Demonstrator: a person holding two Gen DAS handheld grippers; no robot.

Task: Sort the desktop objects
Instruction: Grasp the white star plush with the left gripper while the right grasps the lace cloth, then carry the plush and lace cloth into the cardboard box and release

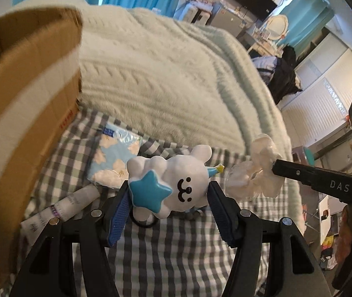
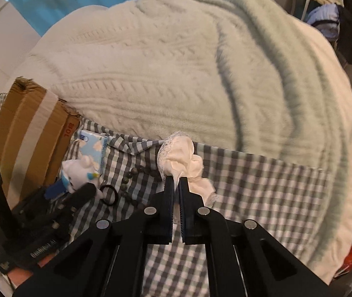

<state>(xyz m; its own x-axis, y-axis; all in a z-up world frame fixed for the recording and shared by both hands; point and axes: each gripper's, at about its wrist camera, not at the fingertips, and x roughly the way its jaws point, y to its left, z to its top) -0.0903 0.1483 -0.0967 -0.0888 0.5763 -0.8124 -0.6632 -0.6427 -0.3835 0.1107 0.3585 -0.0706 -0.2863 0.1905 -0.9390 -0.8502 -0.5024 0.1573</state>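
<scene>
Right up close in the left wrist view, we had the left gripper (image 1: pixel 169 193) clamped on the white cloud toy (image 1: pixel 173 185) with the blue star, jaws fairly wide around its body and the toy held off the checkered sheet (image 1: pixel 176 259). Over on the right, the right gripper (image 2: pixel 175 183) was pinched nearly shut on the lacy white scrunchie (image 2: pixel 183 163), also held clear of the sheet. So we figured we were mid-sort, with both picks made and both items needing to go somewhere, probably the cardboard box (image 1: pixel 27 99) at the left, which would call for swinging each hand over its opening before letting go. Only the right wrist view showed the bead bracelet (image 2: pixel 131 173) lying loose by the black hair tie (image 2: pixel 109 195), and the left view gave just a sliver of that tie. Further back sat the tissue pack (image 1: pixel 116 158), then the fluffy knit blanket (image 2: pixel 176 61).
</scene>
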